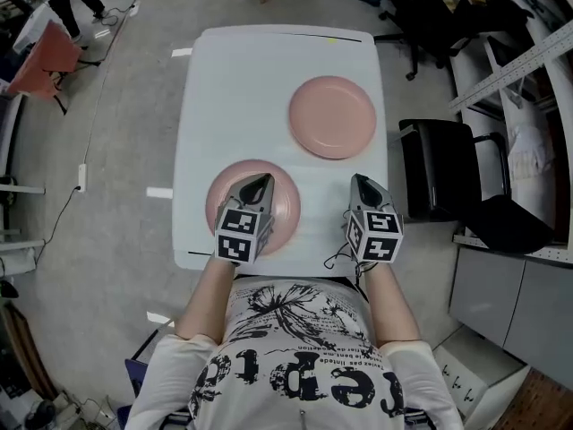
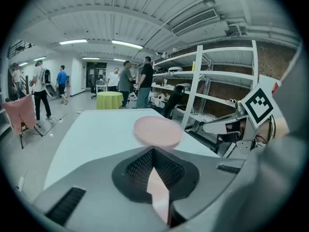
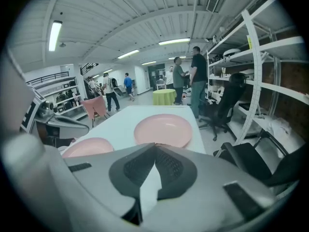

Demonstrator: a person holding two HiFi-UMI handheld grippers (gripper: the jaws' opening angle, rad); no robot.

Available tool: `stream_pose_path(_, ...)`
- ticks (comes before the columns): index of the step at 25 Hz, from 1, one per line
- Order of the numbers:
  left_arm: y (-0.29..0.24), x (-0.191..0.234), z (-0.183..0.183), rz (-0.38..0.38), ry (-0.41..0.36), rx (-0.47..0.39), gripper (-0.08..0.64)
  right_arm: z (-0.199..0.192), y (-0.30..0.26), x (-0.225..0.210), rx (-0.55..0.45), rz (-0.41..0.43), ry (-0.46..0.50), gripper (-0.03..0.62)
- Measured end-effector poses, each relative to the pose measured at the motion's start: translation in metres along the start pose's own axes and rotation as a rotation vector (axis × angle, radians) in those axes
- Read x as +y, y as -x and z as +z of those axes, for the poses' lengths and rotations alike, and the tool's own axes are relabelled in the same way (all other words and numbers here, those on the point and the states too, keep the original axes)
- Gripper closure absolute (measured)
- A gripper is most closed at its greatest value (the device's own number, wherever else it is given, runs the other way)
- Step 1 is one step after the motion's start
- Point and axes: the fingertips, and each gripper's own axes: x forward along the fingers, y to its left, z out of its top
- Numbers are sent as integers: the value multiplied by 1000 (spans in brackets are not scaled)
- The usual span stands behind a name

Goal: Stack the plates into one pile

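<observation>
While both hands rest at the near edge of the table (image 1: 233,106), I note two pink plates on it, not yet piled. The near plate (image 1: 286,209) lies left of centre, close to the near edge. The far plate (image 1: 332,116) sits well apart from it, toward the right side and farther up. The left gripper (image 1: 260,180) hangs over the near plate, tips pointing away from me. I cannot tell whether it touches the plate. In the left gripper view its fingers are clenched tip to tip with nothing between them. Pink shows only through the slit below, and the far plate (image 2: 158,131) lies ahead. The right gripper (image 1: 357,179) is over bare table just right of the near plate. Its fingers are likewise clenched on nothing in the right gripper view, with the far plate (image 3: 163,129) straight ahead and the near plate (image 3: 89,147) off to the left. A black chair (image 1: 439,168) stands right of the table.
</observation>
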Motion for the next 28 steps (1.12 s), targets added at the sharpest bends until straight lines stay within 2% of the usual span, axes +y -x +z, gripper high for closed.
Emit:
stream_pose_path(7,-52,-33,31,135,137,-41,554,8,-22,-85,33,101,70,586)
stream_pose_path(11,-80,-48,36,193,210,-16,554,13,-42,-122,73,138,93,586)
stream_pose_path(15,-108,-40,32,250,252,47,554,20,-63,-140,92,146,72,584)
stream_pose_path(19,-137,-22,34,240,335,85,552,29,-91,-151,116,121,76,579)
stream_pose_path(21,-152,-11,38,235,344,109,461,36,-108,-156,121,108,58,518)
stream_pose_path(22,-159,-5,39,233,348,123,437,40,-116,-159,121,98,47,505)
stream_pose_path(28,-193,35,32,240,403,176,397,41,-168,-165,159,64,20,451)
